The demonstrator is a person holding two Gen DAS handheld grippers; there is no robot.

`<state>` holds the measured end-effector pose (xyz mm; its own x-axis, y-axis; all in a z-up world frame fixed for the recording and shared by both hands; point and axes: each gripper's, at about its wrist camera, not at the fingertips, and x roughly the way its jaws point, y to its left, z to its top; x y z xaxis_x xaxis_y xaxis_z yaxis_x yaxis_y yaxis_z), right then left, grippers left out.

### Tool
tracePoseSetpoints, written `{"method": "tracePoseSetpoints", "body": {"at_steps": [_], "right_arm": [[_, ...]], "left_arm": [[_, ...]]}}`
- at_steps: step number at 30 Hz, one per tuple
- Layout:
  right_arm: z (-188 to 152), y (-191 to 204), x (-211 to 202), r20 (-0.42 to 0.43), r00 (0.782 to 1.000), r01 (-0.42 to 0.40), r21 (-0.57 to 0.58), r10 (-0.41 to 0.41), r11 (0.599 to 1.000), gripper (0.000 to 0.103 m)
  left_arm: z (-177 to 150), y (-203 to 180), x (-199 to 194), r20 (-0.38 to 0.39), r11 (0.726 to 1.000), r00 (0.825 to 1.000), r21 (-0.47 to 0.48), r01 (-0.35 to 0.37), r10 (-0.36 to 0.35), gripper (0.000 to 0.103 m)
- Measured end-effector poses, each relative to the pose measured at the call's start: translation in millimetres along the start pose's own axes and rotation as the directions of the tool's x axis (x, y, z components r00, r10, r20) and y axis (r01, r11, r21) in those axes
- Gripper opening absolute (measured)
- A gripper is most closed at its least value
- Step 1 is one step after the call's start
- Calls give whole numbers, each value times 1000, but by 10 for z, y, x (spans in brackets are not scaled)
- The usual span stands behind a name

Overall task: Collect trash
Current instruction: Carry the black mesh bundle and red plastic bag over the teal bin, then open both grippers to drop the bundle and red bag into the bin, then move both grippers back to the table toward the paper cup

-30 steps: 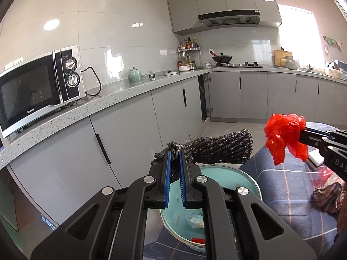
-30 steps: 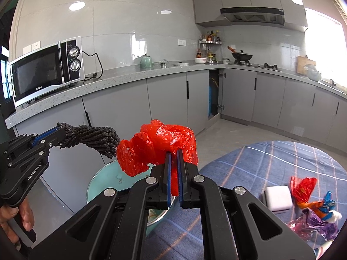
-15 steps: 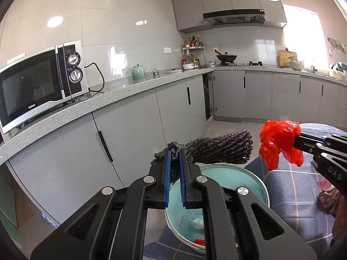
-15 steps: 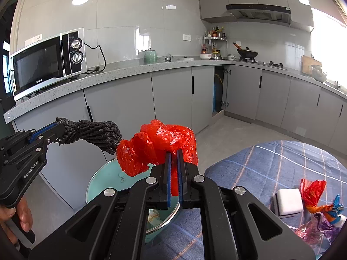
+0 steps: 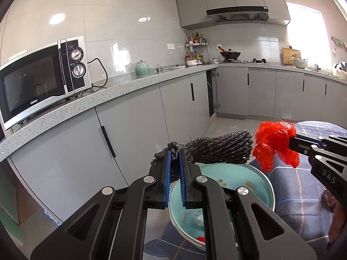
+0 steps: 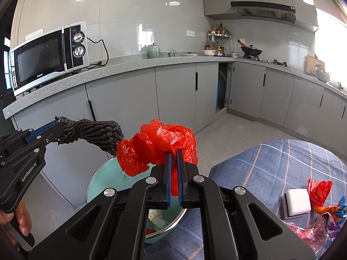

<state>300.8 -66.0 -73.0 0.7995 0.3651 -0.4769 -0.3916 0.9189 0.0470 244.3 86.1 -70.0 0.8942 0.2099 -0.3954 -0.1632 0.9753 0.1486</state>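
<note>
My left gripper [image 5: 174, 151] is shut on a black mesh wad [image 5: 216, 150] and holds it in the air above a teal bowl [image 5: 249, 177]. My right gripper [image 6: 173, 152] is shut on a crumpled red plastic bag [image 6: 158, 145], held above the same bowl [image 6: 104, 179]. In the right wrist view the mesh wad [image 6: 95, 130] touches the left side of the red bag. In the left wrist view the red bag [image 5: 274, 143] is just right of the mesh. Scraps [image 5: 198, 216] lie in the bowl.
The bowl stands at the left edge of a table with a blue plaid cloth [image 6: 271, 164]. A white sponge [image 6: 297, 202] and colourful wrappers [image 6: 321, 197] lie at the right. Grey cabinets [image 5: 138, 125], a counter and a microwave [image 5: 43, 78] stand behind.
Both grippers have drawn closer together over the bowl, so the red bag now touches the mesh wad. Both grips are unchanged.
</note>
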Motion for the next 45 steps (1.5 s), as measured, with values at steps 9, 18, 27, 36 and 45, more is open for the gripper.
{"method": "tracePoseSetpoints", "body": {"at_steps": [9,18,27,36,45], "right_arm": [[-20,37,89,-15,1000,-4,-12,4,1000,6],[-44,44,198,-46,999,-4,-23,3,1000,16],[-86,-26,221,-62,998,6,0,-6,1000,34],[-97,-34,28,-51,998,25,1,-25,1000,40],[-180,-202,-504,-17,997,73,25,-73,997,45]], "left_arm": [[-25,-26,1,0,1000,1000,13,-16,16,8],[-58,-41,39,-18,1000,1000,9,2,-2,14],[-82,-64,48,-19,1000,1000,10,9,-9,53],[-86,-118,-17,-17,1000,1000,23,11,-11,53],[-71,-349,-196,-6,997,999,61,53,-52,56]]}}
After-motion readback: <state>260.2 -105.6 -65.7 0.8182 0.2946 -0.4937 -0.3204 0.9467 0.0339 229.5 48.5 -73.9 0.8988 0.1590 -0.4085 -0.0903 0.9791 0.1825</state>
